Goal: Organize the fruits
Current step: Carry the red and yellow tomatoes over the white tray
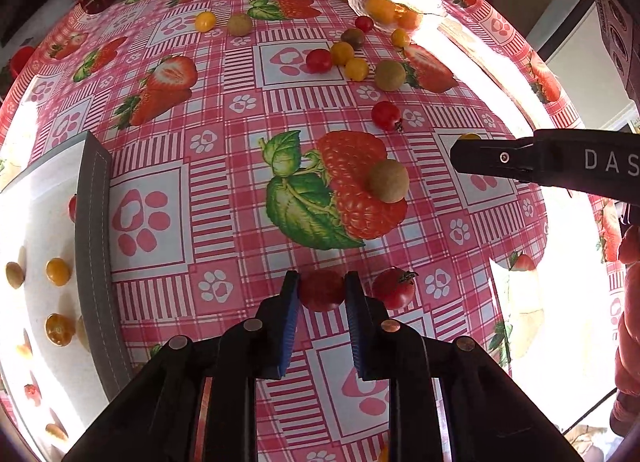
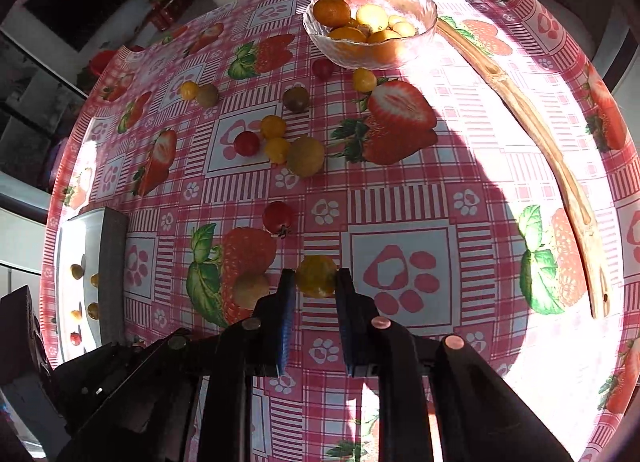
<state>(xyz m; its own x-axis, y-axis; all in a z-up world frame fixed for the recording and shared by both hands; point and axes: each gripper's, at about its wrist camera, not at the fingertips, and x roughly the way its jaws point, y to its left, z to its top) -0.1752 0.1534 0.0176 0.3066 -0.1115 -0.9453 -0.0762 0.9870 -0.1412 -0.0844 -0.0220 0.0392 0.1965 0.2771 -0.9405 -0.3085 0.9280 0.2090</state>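
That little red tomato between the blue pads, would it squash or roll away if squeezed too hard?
Probably both. The red tomato looks round and glossy, so it could slip from the left gripper and roll across the smooth tablecloth. Its thin skin suggests it bruises or splits under a firm pinch.

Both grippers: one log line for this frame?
left gripper: shut on red tomato | right gripper: shut on yellow tomato | glass bowl: part-filled

pink checked tablecloth (image 1: pixel 224 109) with strawberry prints; blue gripper pads (image 1: pixel 290 326).
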